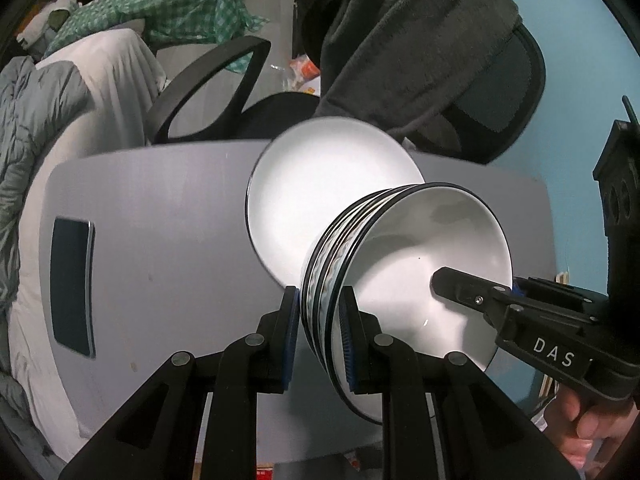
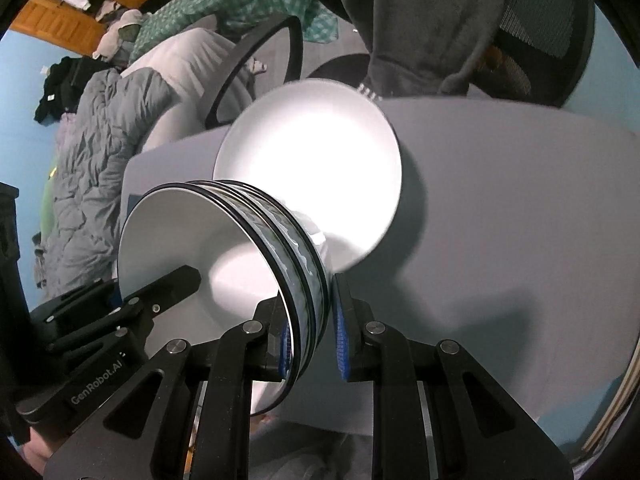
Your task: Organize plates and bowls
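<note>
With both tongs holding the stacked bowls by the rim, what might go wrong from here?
1. The stacked bowls are nested and clamped only at opposite rims by the left tongs and right tongs; uneven motion might let an inner bowl slip.
2. They hang over the white plate; a drop could chip both.

"DAS", "GenRobot.AI" on grippers [image 1: 560, 354]

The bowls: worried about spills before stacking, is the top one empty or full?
Empty: the top bowl of the nested bowls shows only bare white inside in both views.
</note>
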{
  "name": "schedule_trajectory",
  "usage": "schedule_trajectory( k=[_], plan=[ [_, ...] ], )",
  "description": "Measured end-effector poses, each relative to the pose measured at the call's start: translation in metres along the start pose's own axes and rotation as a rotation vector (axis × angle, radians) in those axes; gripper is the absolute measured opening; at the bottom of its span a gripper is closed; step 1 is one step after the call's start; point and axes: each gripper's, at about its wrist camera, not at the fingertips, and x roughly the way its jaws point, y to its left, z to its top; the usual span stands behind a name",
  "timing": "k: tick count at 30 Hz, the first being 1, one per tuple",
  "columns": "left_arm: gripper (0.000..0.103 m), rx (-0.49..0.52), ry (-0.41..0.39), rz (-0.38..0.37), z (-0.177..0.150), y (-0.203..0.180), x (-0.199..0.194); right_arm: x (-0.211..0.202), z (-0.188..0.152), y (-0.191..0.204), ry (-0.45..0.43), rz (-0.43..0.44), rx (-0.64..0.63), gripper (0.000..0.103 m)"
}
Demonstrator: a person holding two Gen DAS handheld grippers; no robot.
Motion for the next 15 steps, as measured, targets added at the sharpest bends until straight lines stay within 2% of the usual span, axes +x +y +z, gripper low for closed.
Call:
schedule_trajectory(
  k=[9, 15],
  plan=[
    [0.018, -0.031, 0.027, 0.015, 0.044, 0.008, 0.03, 0.013, 0.045, -0.008, 0.018, -0.013, -0.018, 0.018],
    [0.018, -0.068, 0.055, 0.032, 0.05, 0.012, 0.046, 0.027, 0.063, -0.009, 0.049, -0.025, -0.031, 0.018]
  ],
)
